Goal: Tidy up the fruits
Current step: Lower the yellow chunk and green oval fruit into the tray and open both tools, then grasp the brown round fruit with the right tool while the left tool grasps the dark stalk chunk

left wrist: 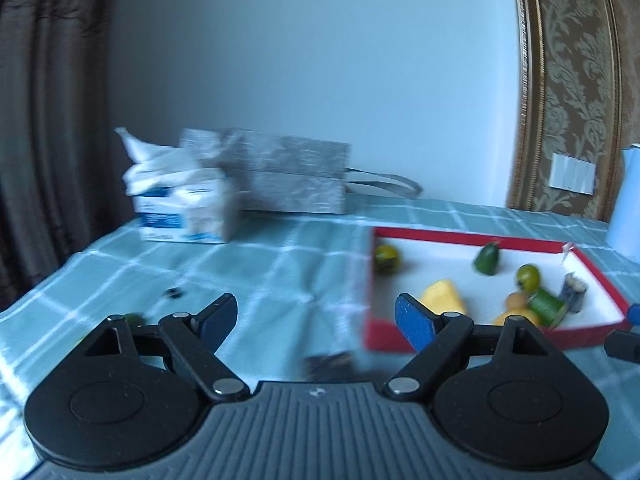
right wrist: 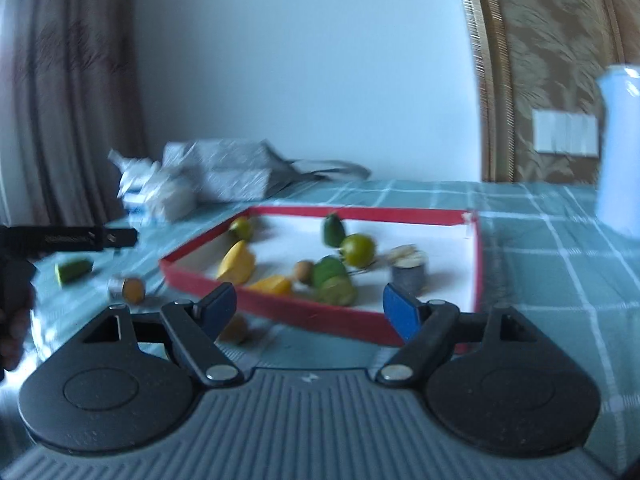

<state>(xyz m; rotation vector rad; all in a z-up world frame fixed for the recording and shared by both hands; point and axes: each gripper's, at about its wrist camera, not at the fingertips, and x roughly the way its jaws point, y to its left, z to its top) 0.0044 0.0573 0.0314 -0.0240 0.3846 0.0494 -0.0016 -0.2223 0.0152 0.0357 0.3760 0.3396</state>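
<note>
A red-rimmed tray [left wrist: 460,236] with a white floor lies to the right of my left gripper [left wrist: 316,316], which is open with nothing between its fingers. Inside lie a yellow piece [left wrist: 442,296], limes [left wrist: 528,276] and other green fruit [left wrist: 487,260]. In the right wrist view the tray [right wrist: 360,212] is straight ahead. My right gripper [right wrist: 308,304] is open and empty above its near rim. Outside the tray on the cloth are a green piece [right wrist: 74,270], an orange-ended cylinder [right wrist: 128,289] and a small tan fruit [right wrist: 236,328] by the left finger.
A teal checked cloth [left wrist: 280,264] covers the table. At the back left stand a tissue box [left wrist: 188,212] and a grey bag [left wrist: 288,176]. A white jug [right wrist: 620,152] is at the right. The other black gripper [right wrist: 80,238] reaches in from the left.
</note>
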